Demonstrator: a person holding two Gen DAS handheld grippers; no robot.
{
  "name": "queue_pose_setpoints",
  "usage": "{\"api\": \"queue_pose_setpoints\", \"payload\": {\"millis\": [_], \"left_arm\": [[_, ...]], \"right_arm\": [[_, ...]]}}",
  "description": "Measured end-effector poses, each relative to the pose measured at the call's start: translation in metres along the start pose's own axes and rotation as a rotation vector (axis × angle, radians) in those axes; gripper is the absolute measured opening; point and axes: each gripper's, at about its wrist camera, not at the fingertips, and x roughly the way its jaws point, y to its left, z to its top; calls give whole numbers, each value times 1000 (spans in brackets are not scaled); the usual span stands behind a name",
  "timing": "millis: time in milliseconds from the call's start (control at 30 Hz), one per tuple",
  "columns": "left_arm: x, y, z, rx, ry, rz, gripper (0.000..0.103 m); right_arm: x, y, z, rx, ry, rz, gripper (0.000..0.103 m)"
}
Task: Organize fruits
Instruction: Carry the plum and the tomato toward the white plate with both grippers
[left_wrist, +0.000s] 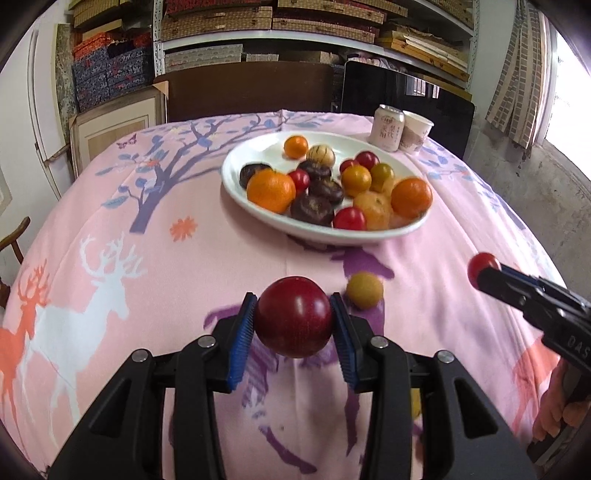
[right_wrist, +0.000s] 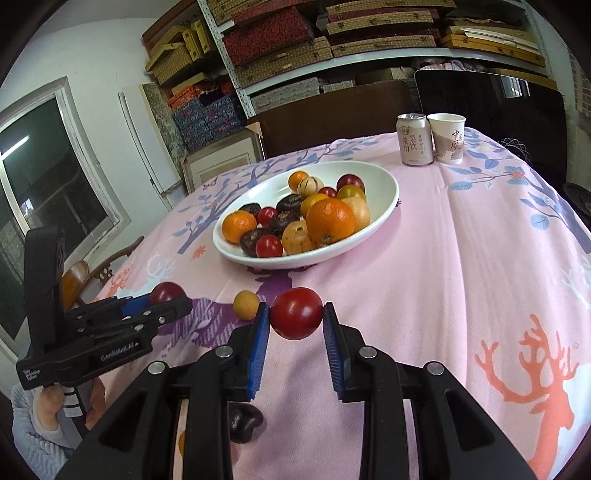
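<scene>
My left gripper (left_wrist: 294, 320) is shut on a dark red plum (left_wrist: 294, 316) and holds it above the pink cloth; it also shows in the right wrist view (right_wrist: 168, 295). My right gripper (right_wrist: 296, 315) is shut on a red tomato (right_wrist: 297, 313); in the left wrist view the right gripper (left_wrist: 480, 271) comes in from the right. A white oval plate (left_wrist: 236, 162) further back holds several oranges, tomatoes and dark fruits; it also shows in the right wrist view (right_wrist: 384, 177). A small tan fruit (left_wrist: 364, 290) lies loose on the cloth between the grippers.
A drink can (right_wrist: 414, 139) and a paper cup (right_wrist: 447, 137) stand at the table's far right. A dark fruit (right_wrist: 244, 421) lies on the cloth under my right gripper. Shelves of boxes and a dark chair back stand behind the table.
</scene>
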Motion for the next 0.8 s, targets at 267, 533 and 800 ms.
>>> {"api": "queue_pose_setpoints", "payload": {"millis": [267,533,800], "left_arm": [[14,1,76,-36,-56,8,39],[68,8,133,-69,-47,1,39],[106,23,148,-123,-57,-19,65]], "right_arm": [[-3,-5,52,-33,-46,-41,30],[47,-24,105,-1,-24,-54,30],[80,-27,113,33,-8,25,64]]}}
